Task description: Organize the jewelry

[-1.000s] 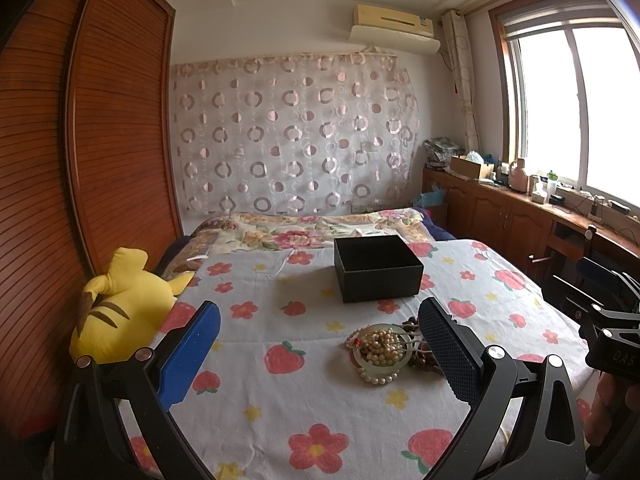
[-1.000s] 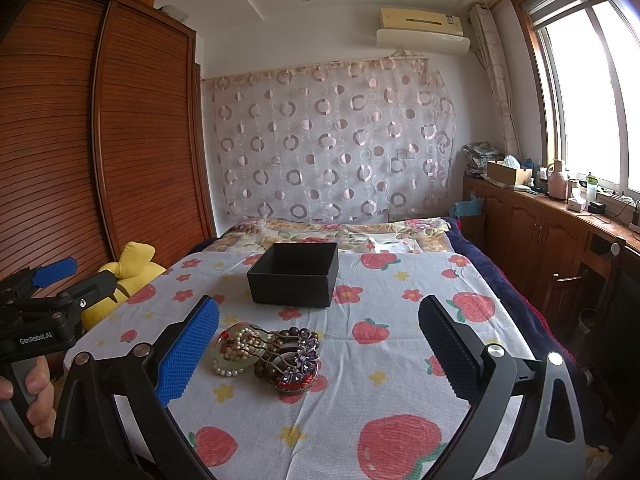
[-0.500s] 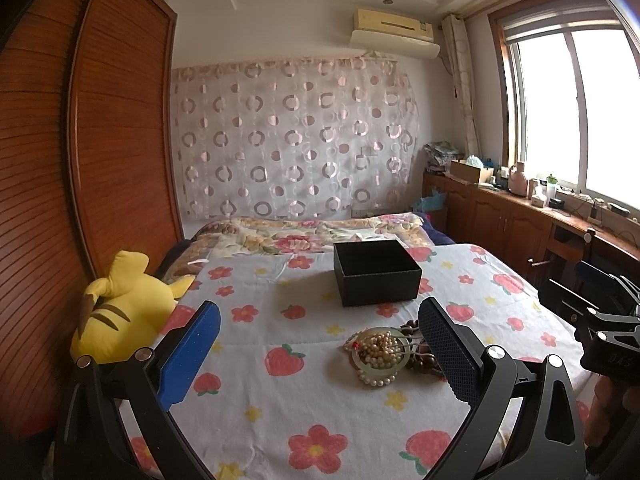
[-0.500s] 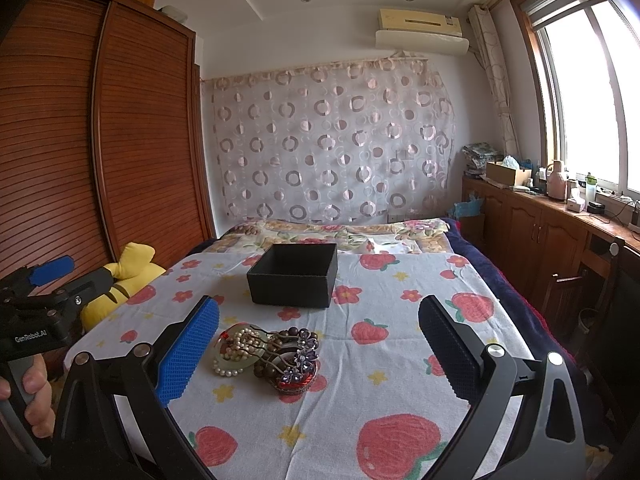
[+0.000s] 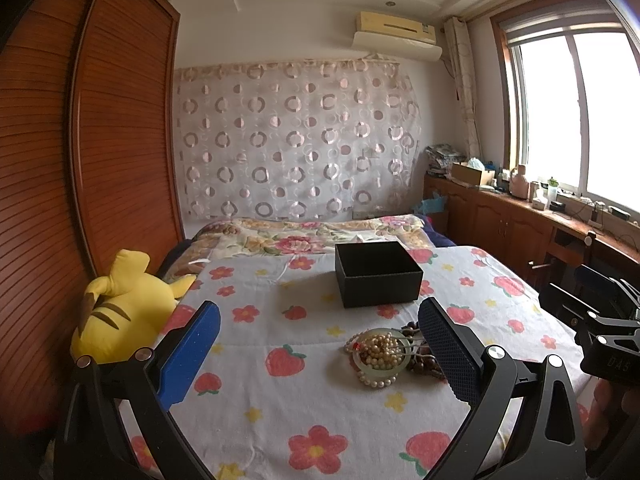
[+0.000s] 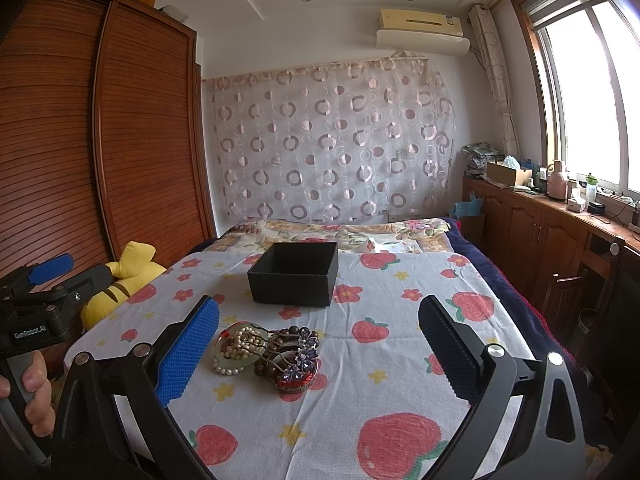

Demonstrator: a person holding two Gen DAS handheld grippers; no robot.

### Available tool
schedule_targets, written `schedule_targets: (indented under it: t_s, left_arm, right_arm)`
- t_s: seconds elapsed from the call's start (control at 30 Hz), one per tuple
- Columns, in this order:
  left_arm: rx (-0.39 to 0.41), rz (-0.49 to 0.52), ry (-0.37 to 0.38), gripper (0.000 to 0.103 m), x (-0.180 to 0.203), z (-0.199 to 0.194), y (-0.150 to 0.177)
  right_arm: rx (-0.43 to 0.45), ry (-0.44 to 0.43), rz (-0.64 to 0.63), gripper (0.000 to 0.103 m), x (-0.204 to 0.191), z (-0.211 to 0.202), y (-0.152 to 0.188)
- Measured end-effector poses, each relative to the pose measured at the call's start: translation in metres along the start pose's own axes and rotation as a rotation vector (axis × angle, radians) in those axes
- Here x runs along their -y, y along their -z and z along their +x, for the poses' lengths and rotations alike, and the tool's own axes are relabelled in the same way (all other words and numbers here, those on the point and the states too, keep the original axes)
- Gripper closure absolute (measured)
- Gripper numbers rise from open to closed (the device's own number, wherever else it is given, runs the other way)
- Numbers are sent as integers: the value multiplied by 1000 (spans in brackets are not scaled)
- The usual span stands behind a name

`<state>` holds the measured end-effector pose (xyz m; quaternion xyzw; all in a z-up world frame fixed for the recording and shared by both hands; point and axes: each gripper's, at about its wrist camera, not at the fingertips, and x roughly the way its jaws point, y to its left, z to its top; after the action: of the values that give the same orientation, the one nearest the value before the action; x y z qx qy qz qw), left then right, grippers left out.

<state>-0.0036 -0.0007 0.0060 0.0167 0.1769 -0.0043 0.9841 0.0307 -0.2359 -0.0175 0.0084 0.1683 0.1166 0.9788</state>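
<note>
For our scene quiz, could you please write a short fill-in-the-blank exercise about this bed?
1. The box behind the jewelry pile is ____ in colour.
2. Both the left gripper and the right gripper are ____.
3. The plush toy beside the wardrobe is ____.

Missing words: black; open; yellow

Open-topped square black box (image 6: 294, 276) sits upright mid-bed, lid off, well behind a heap of jewelry: cream pearl strand (image 6: 236, 346) coiled over a pale green bangle (image 5: 378, 364), touching dark wooden beads (image 6: 288, 334) and a purple crystal flower hair clip (image 6: 298, 364).
</note>
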Motion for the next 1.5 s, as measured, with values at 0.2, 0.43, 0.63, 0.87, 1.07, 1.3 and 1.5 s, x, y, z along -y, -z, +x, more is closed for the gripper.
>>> schedule_targets:
  t_s: [0.2, 0.43, 0.63, 0.87, 1.07, 1.3, 1.5]
  left_arm:
    - [2, -1, 0, 7, 0, 0, 1]
    - [3, -2, 0, 7, 0, 0, 1]
    - [4, -1, 0, 7, 0, -1, 1]
    - [3, -3, 0, 7, 0, 0, 2]
    - [-34, 2, 5, 7, -10, 6, 4]
    - [-101, 11, 41, 7, -14, 26, 19]
    - [-155, 25, 64, 7, -12, 45, 33]
  right_arm:
    - [0, 0, -1, 2, 0, 0, 0]
    - [1, 0, -1, 2, 0, -1, 0]
    - [1, -1, 0, 2, 0, -1, 0]
    - [-1, -5, 1, 2, 1, -1, 0]
    - [-33, -41, -21, 2, -10, 13, 8]
    - [-103, -90, -50, 10, -9, 29, 18]
    - [-169, -137, -69, 21, -9, 49, 27]
